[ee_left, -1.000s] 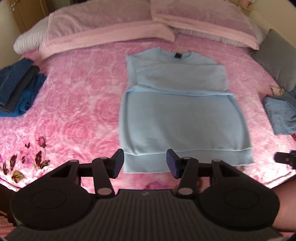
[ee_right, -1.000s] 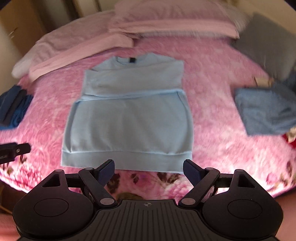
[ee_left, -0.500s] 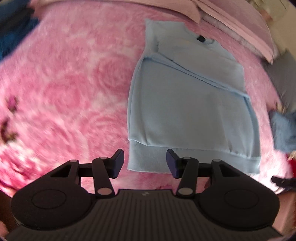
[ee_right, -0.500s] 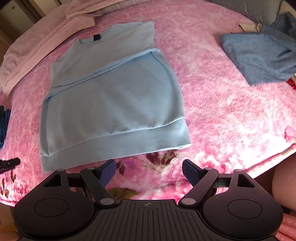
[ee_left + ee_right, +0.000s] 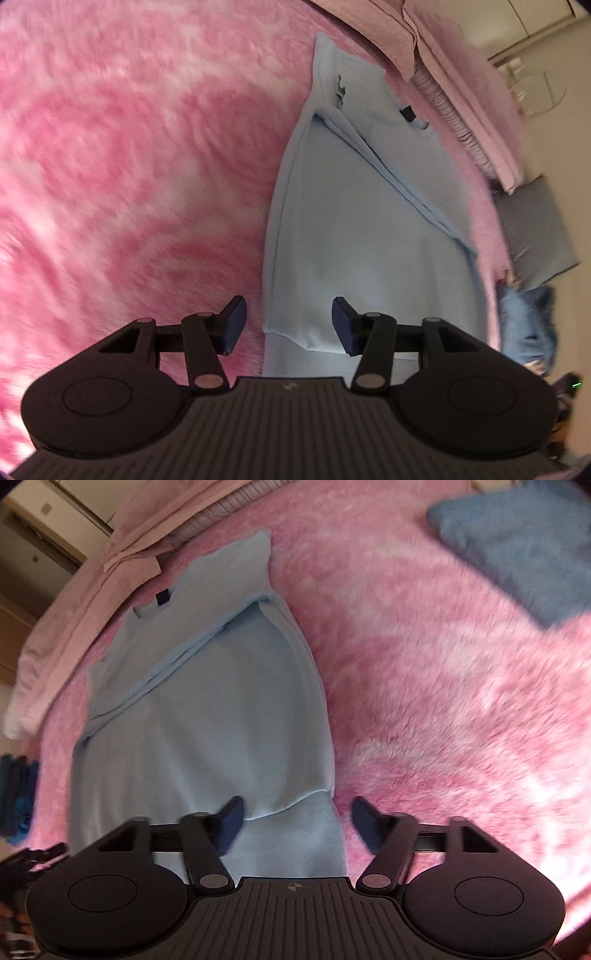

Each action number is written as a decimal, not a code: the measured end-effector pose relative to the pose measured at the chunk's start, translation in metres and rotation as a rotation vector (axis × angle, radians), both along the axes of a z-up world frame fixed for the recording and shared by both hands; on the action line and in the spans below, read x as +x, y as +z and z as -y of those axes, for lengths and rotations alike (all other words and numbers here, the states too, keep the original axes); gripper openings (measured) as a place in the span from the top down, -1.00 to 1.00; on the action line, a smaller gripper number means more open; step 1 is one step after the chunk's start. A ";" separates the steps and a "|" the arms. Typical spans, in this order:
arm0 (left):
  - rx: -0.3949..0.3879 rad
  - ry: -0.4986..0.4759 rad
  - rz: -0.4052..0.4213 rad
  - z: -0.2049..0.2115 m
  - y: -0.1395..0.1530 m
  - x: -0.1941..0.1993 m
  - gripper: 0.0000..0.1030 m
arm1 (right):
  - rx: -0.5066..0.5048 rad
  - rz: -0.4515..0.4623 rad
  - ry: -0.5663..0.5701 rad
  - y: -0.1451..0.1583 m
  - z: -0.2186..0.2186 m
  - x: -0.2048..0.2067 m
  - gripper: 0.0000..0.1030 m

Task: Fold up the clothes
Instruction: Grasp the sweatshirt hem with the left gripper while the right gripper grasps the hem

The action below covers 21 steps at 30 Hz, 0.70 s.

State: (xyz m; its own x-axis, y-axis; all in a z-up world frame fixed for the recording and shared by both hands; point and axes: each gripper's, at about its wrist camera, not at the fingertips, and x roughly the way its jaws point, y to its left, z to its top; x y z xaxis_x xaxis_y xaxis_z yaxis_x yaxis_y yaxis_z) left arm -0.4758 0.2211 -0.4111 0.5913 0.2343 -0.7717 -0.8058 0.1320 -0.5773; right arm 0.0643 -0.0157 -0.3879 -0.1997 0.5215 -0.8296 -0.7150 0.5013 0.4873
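Between right hand-held gripper (image 5: 295, 823) jaws | sweater (image 5: 207, 716) hem corner, untouched

No readable text anywhere: the dark neck tag (image 5: 163, 596) on the light blue sweater (image 5: 207, 716) is blank or too blurred, gripper housings bear only small unreadable emblems.

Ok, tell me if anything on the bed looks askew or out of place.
Nothing stands out. The light blue top lies flat on the pink blanket, sleeves folded in across the chest. Both grippers are open over its hem corners.
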 end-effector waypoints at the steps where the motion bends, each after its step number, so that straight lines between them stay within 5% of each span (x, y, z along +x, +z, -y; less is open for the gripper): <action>1: 0.000 -0.003 0.019 -0.001 -0.003 -0.001 0.10 | 0.010 -0.031 -0.006 -0.007 0.002 0.005 -0.06; 8: -0.029 -0.005 0.145 -0.013 -0.017 -0.008 -0.09 | 0.115 -0.176 -0.039 -0.025 0.003 0.023 -0.05; 11: -0.002 -0.049 0.142 -0.010 -0.015 0.001 -0.29 | 0.143 -0.195 -0.020 -0.033 -0.010 0.025 0.24; 13: 0.029 -0.084 0.105 -0.007 -0.012 0.005 -0.18 | 0.158 -0.215 -0.014 -0.039 -0.016 0.025 0.24; 15: 0.052 -0.101 0.069 -0.004 -0.011 0.006 0.51 | 0.176 -0.242 -0.012 -0.043 -0.012 0.030 0.26; 17: 0.023 -0.070 0.083 -0.001 -0.015 -0.001 0.76 | 0.179 -0.269 -0.017 -0.046 -0.007 0.031 0.29; 21: -0.038 -0.012 0.131 0.004 -0.020 -0.011 0.67 | 0.178 -0.285 -0.037 -0.043 0.004 0.036 0.29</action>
